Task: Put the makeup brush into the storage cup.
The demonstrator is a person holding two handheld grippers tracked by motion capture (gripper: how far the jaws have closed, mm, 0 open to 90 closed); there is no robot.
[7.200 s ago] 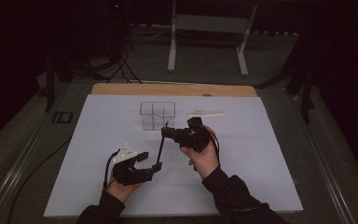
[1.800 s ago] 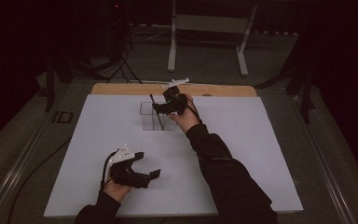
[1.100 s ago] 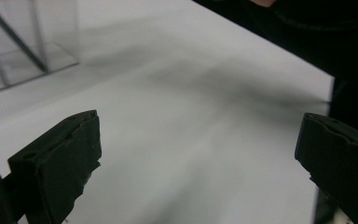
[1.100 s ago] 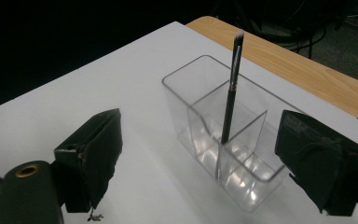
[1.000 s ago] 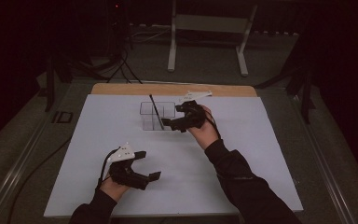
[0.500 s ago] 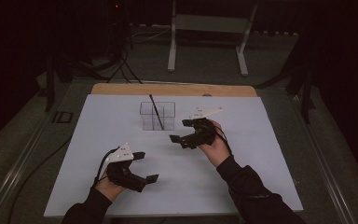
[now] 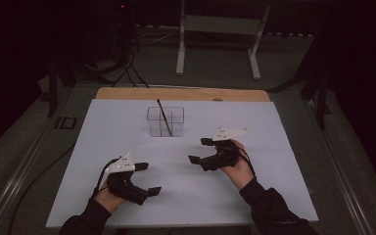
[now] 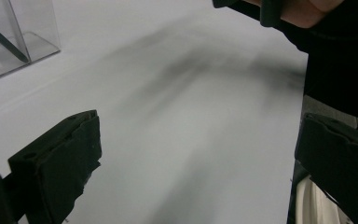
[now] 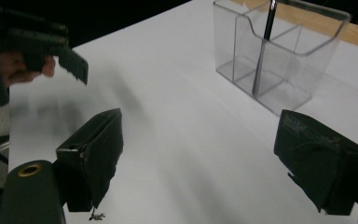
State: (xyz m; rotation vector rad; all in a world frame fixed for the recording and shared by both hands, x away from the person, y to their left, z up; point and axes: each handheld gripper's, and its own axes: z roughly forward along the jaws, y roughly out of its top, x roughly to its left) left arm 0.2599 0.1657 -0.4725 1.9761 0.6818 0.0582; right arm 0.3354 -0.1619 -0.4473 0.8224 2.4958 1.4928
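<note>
Pen (image 7: 163, 117) is leaning upright, top tilted left, in a clear holder (image 7: 165, 121) at the sheet's far middle. Right gripper (image 7: 199, 151) is sitting nearer, holder ahead and to its left, jaws wide and empty. Left gripper (image 7: 148, 178) is resting farther back, likewise wide and empty.

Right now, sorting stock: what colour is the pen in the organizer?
Black pen; right gripper view.

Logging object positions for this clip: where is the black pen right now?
In the high view the black pen stands tilted inside the clear organizer at the table's far middle, beyond both tongs. The right gripper view shows it in a rear compartment.
</note>
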